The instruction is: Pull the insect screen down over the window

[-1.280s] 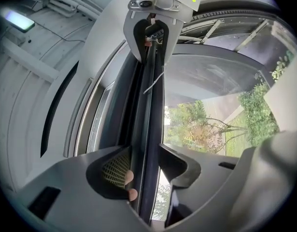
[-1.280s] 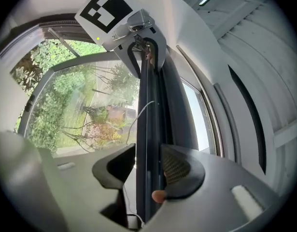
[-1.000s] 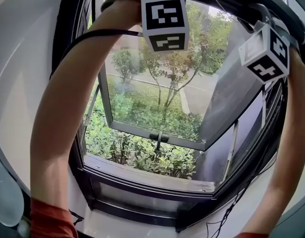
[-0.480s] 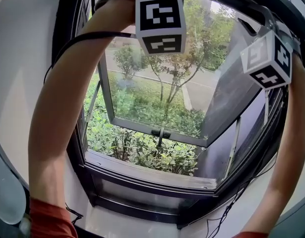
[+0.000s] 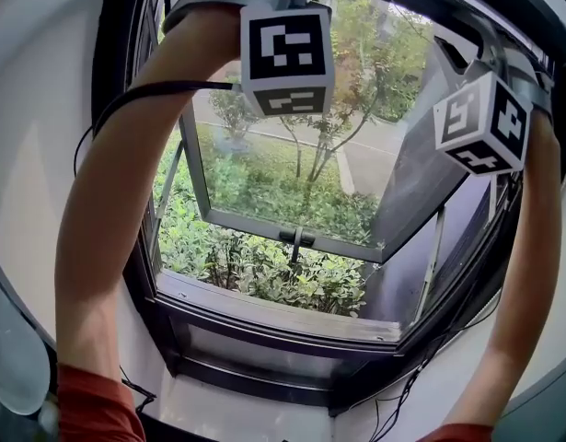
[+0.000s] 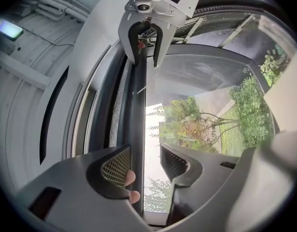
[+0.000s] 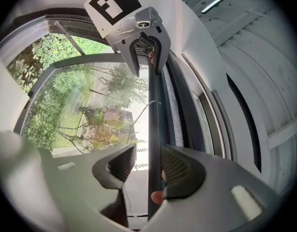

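Grey jaws, left: the left gripper (image 6: 143,151) stands wide, not clamping; the dark screen bar (image 6: 137,105) runs up between the jaws, against one pad and clear of the other.
Right jaws: the right gripper (image 7: 147,149) is equally wide, with the same bar between, unpinched.
Handling: the screen bar looks stiff, light and smooth (probably spring-loaded); take it well apart and pull evenly, or it skews.
Beyond the jaws: the window (image 5: 283,307) is uncovered, sash (image 5: 264,226) swung outward.

Matt dark metal screen bar (image 6: 137,129); glossy, reflective glass window pane (image 5: 264,187).
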